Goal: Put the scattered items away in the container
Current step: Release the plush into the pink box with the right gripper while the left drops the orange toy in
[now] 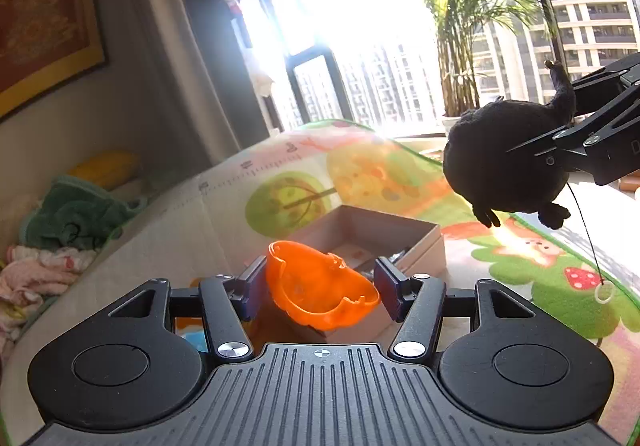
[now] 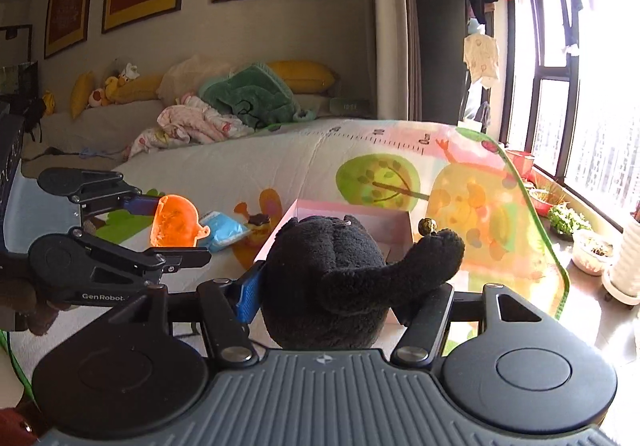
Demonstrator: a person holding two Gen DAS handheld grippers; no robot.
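Observation:
An orange plastic shell (image 1: 320, 296) sits pinched between the pads of my left gripper (image 1: 320, 280), held above the near edge of an open pale cardboard box (image 1: 422, 246) on the play mat. To the right and higher hangs a black plush toy (image 1: 500, 162), with my right gripper (image 1: 560, 118) shut on it. In the right wrist view the plush toy (image 2: 320, 278) fills the space between my right gripper's (image 2: 336, 286) fingers and hides most of the box (image 2: 372, 222). My left gripper (image 2: 176, 230) shows at the left with the orange shell (image 2: 174, 220).
A blue packet (image 2: 224, 232) and a small dark item (image 2: 259, 221) lie on the colourful mat (image 2: 480, 198) left of the box. A thin cord with a white ring (image 1: 603, 292) dangles from the plush. Crumpled clothes (image 2: 192, 124) lie behind; potted plants (image 2: 568, 218) line the window.

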